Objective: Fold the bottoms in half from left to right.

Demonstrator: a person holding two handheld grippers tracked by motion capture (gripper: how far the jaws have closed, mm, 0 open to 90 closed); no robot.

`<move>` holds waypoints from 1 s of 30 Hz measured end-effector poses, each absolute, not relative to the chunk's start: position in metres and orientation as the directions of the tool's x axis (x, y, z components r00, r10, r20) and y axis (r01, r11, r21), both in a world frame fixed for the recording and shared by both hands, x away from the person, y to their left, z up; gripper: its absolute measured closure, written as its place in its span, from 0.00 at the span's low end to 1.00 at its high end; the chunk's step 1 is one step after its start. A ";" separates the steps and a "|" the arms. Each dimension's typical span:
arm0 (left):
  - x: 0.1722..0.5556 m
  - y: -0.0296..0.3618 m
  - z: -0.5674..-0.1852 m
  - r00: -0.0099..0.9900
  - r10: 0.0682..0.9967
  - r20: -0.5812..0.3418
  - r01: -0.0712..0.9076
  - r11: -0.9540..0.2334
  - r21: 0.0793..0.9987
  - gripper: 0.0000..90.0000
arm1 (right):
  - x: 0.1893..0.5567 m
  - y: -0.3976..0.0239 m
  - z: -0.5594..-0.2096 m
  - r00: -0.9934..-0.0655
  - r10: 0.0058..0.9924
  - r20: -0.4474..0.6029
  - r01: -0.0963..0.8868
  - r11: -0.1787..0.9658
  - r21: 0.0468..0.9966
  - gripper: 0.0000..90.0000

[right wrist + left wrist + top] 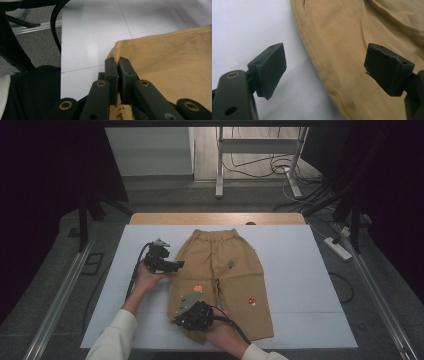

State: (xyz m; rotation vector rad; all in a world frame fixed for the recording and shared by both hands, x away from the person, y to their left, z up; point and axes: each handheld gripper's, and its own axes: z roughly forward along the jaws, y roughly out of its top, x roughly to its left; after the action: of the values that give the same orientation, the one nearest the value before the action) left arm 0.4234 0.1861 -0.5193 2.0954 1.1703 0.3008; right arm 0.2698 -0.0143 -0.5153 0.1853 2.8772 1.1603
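A pair of small tan trousers (pixel 235 280) lies flat on the white table cover (pixel 300 270), waistband at the far end, with small green, orange and red patches on it. My left gripper (pixel 179 265) is at the left outer seam of the trousers (pixel 362 62). Its jaws stand wide open and the seam edge runs between them (pixel 324 52), with no pad touching cloth. My right gripper (pixel 180 320) is at the near hem of the left leg. It is shut (pixel 118 60) on the corner of the trousers (pixel 175 65).
Aluminium rails (pixel 60 295) run along both sides of the table. A power strip (pixel 338 248) and cables lie on the floor at the right. A white stand (pixel 257 150) is beyond the far edge. The right gripper's black cable (pixel 53 22) trails over the table's edge.
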 end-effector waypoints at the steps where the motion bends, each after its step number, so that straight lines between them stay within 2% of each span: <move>1: 0.425 0.185 -0.520 0.563 0.816 -0.133 0.652 -0.338 0.679 0.21 | 0.270 -0.014 -0.516 -0.992 0.123 0.017 0.100 0.710 0.697 0.96; 10: 0.435 0.181 -0.526 0.568 0.810 -0.147 0.666 -0.348 0.659 0.25 | 0.270 -0.015 -0.516 -0.992 0.123 0.021 0.103 0.708 0.699 0.96; 18: 0.435 0.180 -0.532 0.585 0.793 -0.171 0.685 -0.370 0.627 0.35 | 0.270 -0.015 -0.516 -0.992 0.124 0.024 0.105 0.701 0.706 0.96; 20: 0.435 0.180 -0.534 0.600 0.777 -0.187 0.687 -0.381 0.619 0.45 | 0.270 -0.016 -0.516 -0.992 0.125 0.024 0.105 0.700 0.706 0.96; 24: 0.436 0.182 -0.536 0.610 0.760 -0.222 0.698 -0.383 0.605 0.72 | 0.270 -0.016 -0.515 -0.992 0.122 0.020 0.101 0.704 0.703 0.96; 27: 0.436 0.184 -0.537 0.619 0.746 -0.244 0.701 -0.385 0.601 0.86 | 0.270 -0.016 -0.516 -0.992 0.123 0.026 0.105 0.699 0.707 0.96; 30: 0.435 0.182 -0.536 0.628 0.742 -0.235 0.693 -0.396 0.603 0.91 | 0.270 -0.016 -0.515 -0.992 0.122 0.026 0.104 0.699 0.708 0.96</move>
State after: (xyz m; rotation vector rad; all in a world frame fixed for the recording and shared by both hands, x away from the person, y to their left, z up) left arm 0.4348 0.1819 -0.5355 2.1698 1.1172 0.0933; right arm 0.2699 -0.0160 -0.5153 0.1915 2.8740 1.1946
